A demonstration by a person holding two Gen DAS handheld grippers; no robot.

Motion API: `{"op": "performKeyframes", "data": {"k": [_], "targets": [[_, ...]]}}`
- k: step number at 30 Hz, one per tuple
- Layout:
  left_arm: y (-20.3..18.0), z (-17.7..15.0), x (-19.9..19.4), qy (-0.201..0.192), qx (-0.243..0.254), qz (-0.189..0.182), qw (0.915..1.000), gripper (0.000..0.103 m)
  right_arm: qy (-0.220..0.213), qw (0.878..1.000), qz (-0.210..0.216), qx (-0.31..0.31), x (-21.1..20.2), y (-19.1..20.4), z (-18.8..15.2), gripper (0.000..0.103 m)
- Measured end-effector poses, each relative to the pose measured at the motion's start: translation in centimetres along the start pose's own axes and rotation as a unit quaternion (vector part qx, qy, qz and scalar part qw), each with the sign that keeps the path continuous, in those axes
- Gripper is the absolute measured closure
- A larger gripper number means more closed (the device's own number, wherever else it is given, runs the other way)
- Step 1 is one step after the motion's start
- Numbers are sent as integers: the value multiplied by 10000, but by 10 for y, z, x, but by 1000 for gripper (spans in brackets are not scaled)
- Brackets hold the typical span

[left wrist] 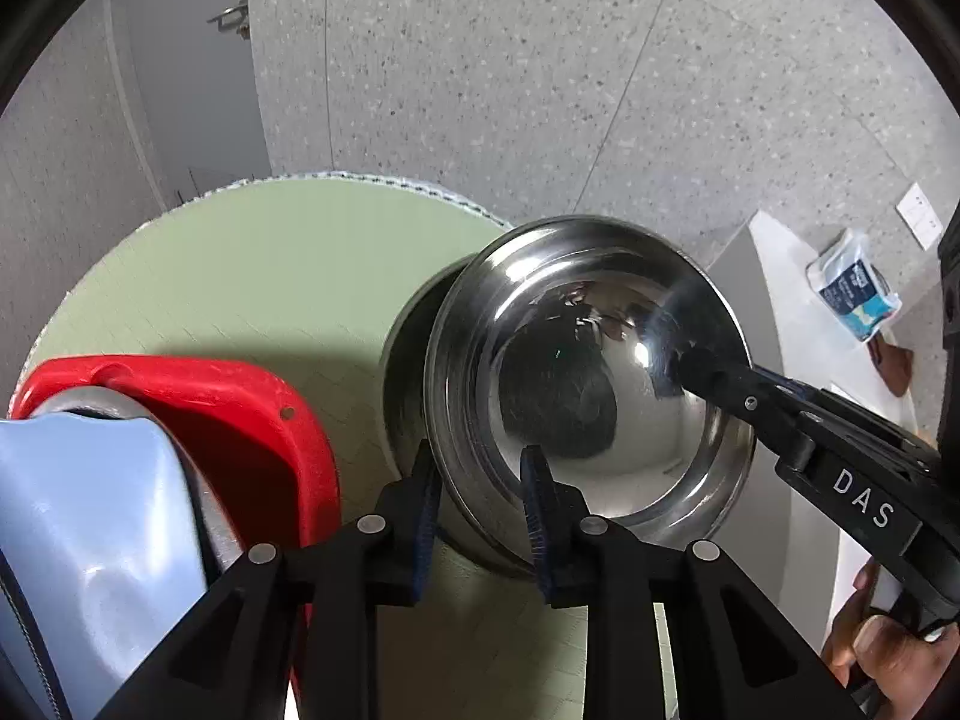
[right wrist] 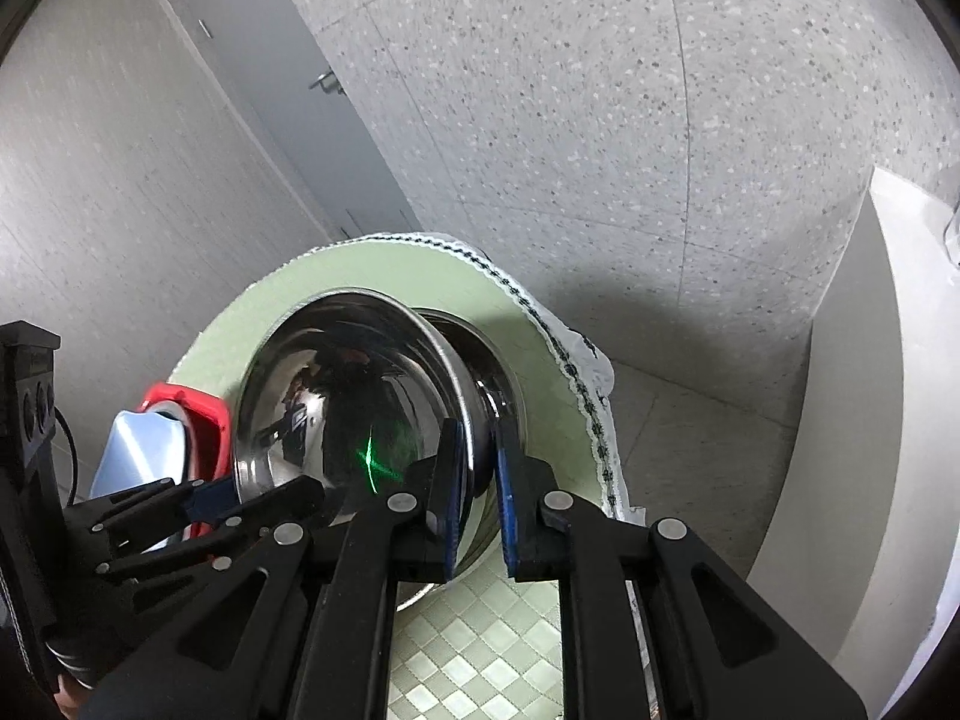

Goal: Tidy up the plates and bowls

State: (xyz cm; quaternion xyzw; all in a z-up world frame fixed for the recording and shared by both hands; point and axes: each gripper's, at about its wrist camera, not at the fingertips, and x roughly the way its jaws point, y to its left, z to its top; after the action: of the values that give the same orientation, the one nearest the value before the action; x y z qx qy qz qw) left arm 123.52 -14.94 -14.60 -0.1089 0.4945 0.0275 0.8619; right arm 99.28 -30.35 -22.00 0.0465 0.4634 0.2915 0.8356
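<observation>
Left wrist view is showing both grippers, left gripper [left wrist: 480, 504] and right gripper [right wrist: 477, 486], pinching opposite rims of the steel bowl [left wrist: 600, 372], needing level, even lowering into the bowl beneath [left wrist: 408, 360].

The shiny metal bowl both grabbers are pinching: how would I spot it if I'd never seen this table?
Find the round table with the pale green checked cloth. Beside the red basin sits a stack of steel bowls. Yours is the upper steel bowl, tilted with its mirror-like inside showing, its rim between the fingers of the left gripper and right gripper.

Right gripper [right wrist: 478, 480] jaws astride the steel bowl [right wrist: 336, 396] rim, seemingly pinching it, over green tablecloth [right wrist: 540, 348].
</observation>
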Motion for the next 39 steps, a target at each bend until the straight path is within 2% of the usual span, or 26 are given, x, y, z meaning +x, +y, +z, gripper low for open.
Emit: {"op": "performKeyframes", "data": {"k": [3,5,10,12,16,18,22,25,28,32,35,38,39], "targets": [[-4,5,6,-13,37,31,10000,79,-2,10000,-88,-33,3,1,1,90],[-5,4,6,-26,40,-2,10000,73,-2,9999,-109,-12,3,0,3,90],[-8,-1,-3,-193,88,-226,9995,42,-30,9998,-167,79,2,-2,0,88],[-10,-5,-7,-230,120,-223,9994,35,-64,9998,-159,100,0,-2,-1,81],[-8,-18,-23,-312,210,-339,9987,33,-163,9997,-132,141,-9,0,-8,75],[-7,-26,-37,-442,282,-270,9983,25,-243,9994,-151,194,-17,1,-12,69],[4,-53,-74,-757,365,-230,9962,22,-421,9986,-143,298,-41,5,-24,67],[19,-74,-100,-985,396,-191,9942,21,-471,9983,-101,322,-63,13,-39,56],[46,-101,-131,-1225,373,-165,9916,18,-605,9976,-83,312,-84,31,-56,55],[85,-143,-170,-1483,294,-43,9885,17,-759,9967,19,271,-98,70,-85,46],[118,-178,-194,-1576,157,24,9874,16,-823,9964,83,212,-101,104,-110,43],[151,-218,-220,-1632,67,126,9865,16,-854,9958,155,298,-101,136,-136,30],[162,-231,-227,-1640,25,174,9863,15,-847,9959,164,275,-100,146,-145,29]]}}
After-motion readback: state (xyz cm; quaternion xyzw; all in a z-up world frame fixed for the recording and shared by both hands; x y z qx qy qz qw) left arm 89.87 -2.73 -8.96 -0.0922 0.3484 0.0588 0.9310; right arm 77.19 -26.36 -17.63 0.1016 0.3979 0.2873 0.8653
